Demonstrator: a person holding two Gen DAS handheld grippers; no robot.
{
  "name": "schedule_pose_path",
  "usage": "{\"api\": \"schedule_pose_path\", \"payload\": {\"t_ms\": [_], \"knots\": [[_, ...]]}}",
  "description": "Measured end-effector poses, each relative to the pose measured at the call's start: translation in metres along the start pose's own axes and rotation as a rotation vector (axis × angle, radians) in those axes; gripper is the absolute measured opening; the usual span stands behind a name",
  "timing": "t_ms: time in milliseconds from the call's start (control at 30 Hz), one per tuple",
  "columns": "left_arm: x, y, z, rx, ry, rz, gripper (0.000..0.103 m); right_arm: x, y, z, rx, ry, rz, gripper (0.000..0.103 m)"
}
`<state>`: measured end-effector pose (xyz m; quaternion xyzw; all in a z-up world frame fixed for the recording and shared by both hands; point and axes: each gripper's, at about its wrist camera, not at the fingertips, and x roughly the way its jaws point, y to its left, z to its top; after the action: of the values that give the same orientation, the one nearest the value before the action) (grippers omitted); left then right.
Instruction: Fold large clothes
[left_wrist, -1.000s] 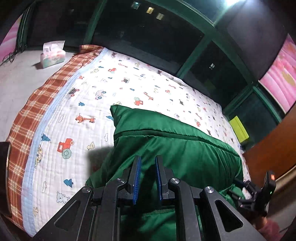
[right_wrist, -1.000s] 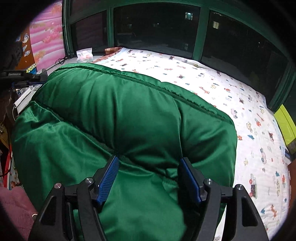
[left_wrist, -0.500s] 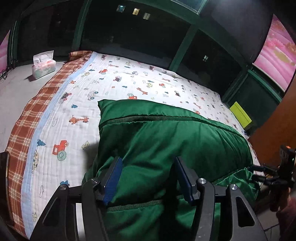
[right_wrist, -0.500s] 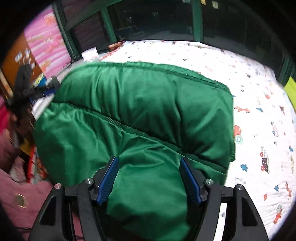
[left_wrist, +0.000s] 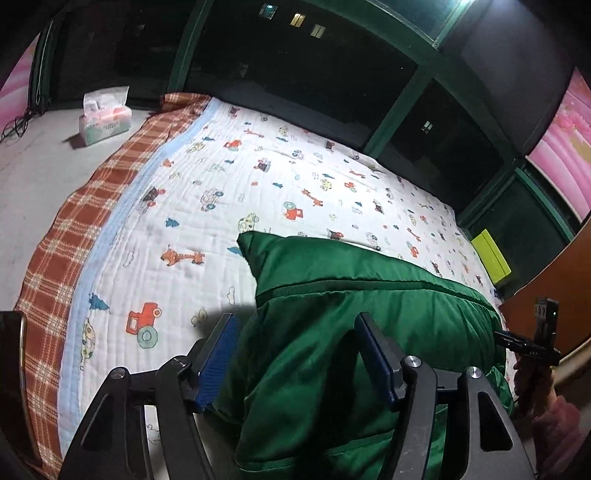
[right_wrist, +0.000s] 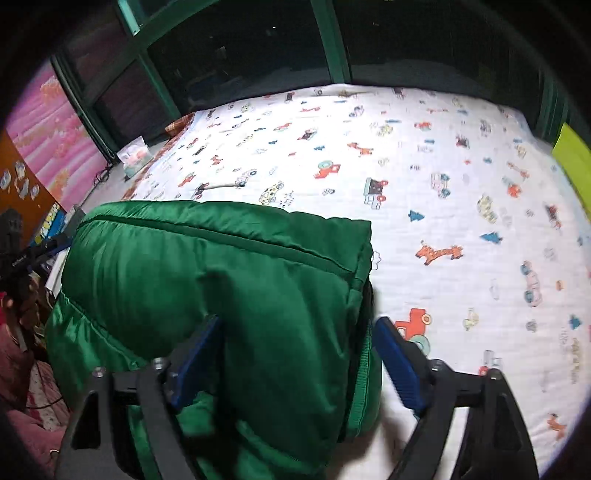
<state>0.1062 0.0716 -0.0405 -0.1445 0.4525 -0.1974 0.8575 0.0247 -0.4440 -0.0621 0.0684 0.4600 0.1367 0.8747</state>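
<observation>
Green padded jacket (left_wrist: 369, 332), puffy, slick and likely light, is lying folded at the bed's (left_wrist: 221, 192) near edge; both left tool (left_wrist: 299, 354) and right tool (right_wrist: 295, 354) are straddling its seamed edges, released.

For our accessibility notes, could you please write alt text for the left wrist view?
The open left gripper straddles a folded green padded garment lying on a cartoon-print quilt. A tissue box sits far left beside a plaid blanket; dark windows lie beyond.
</observation>
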Motion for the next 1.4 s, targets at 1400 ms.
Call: {"api": "schedule_pose_path", "payload": {"t_ms": [1400], "knots": [[0.097,0.054,-0.017,-0.156,0.21,-0.442,0.103,0.044,-0.023,-0.019,0.221,0.165,0.391,0.103]]}}
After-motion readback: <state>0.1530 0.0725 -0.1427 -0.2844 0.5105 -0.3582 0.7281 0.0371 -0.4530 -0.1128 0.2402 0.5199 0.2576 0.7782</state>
